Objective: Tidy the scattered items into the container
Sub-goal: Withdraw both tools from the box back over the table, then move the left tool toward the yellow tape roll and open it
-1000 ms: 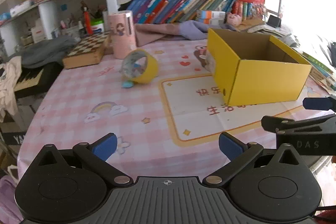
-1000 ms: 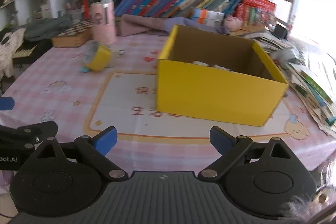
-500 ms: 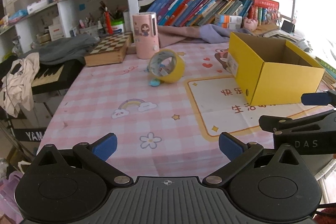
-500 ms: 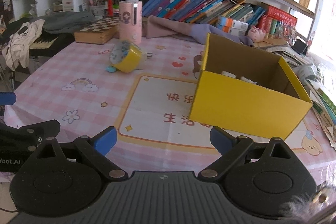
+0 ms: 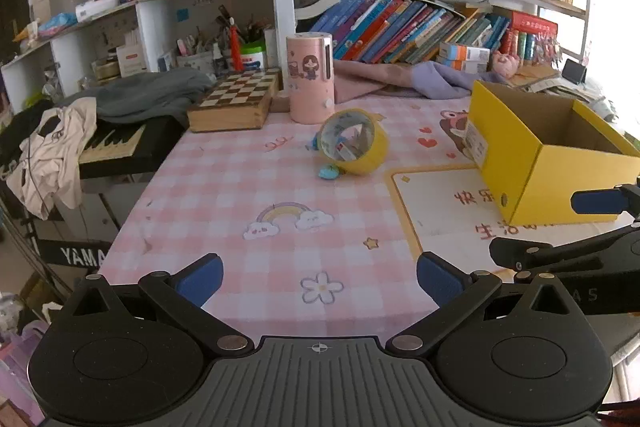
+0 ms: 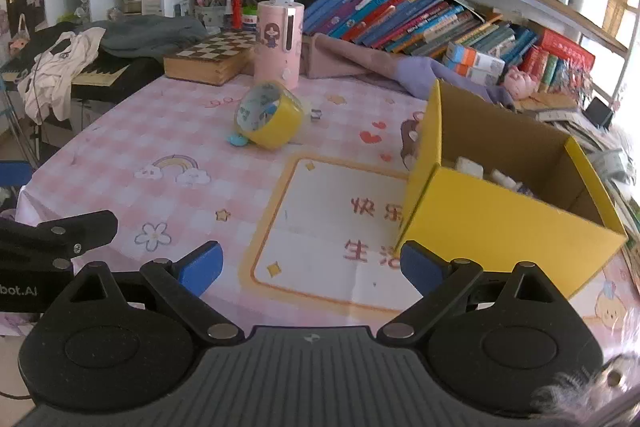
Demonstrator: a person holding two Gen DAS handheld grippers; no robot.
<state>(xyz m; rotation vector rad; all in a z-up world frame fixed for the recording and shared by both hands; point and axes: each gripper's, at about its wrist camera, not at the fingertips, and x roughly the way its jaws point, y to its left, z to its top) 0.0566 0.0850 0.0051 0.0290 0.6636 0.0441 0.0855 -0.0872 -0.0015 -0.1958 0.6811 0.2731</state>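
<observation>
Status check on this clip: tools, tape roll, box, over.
Both tools open, empty: left tool, right tool. Yellow tape roll on its side on the tablecloth, outside the yellow box. Small blue piece beside roll; path clear.

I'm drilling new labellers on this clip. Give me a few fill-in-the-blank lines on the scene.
1. The box is coloured ___.
2. The tape roll lies in front of the ___ canister.
3. Both grippers' jaws are ___.
4. The chessboard sits to the ___ of the canister.

Missing: yellow; pink; open; left
</observation>
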